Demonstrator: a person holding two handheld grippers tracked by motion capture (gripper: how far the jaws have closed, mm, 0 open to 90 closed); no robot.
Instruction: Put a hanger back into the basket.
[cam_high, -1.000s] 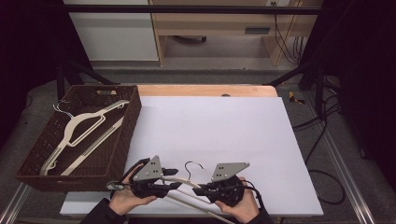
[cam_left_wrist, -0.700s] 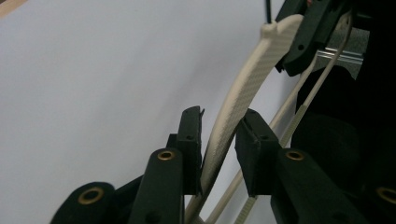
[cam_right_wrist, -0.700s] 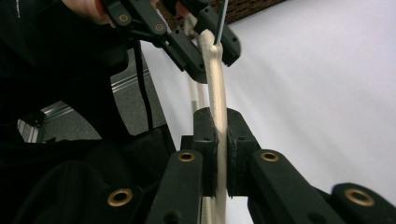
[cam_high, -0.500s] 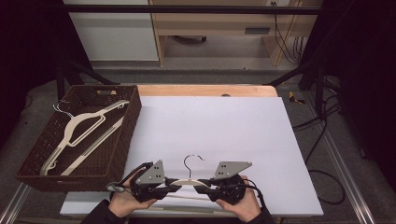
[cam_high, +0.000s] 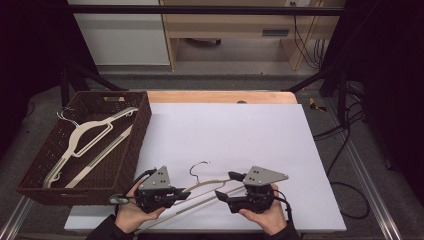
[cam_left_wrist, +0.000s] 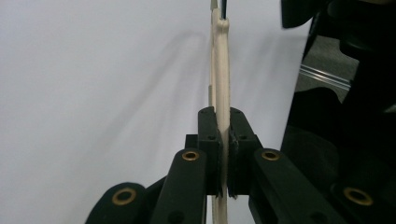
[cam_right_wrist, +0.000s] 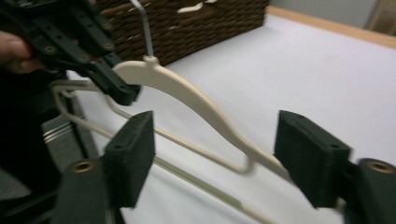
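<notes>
Cream hanger, lower centre of the high view, lying slantwise over the white board with its wire hook pointing toward the top of the frame. Left gripper — jaws clamped together on the hanger's shoulder (seen edge-on between the pads in the left gripper view). Right gripper, lower centre-right — jaws have just been opening and now stand apart; the hanger's other arm passes between the pads, touching neither. Wicker basket, left of frame, holds two more hangers, well apart from both tools.
</notes>
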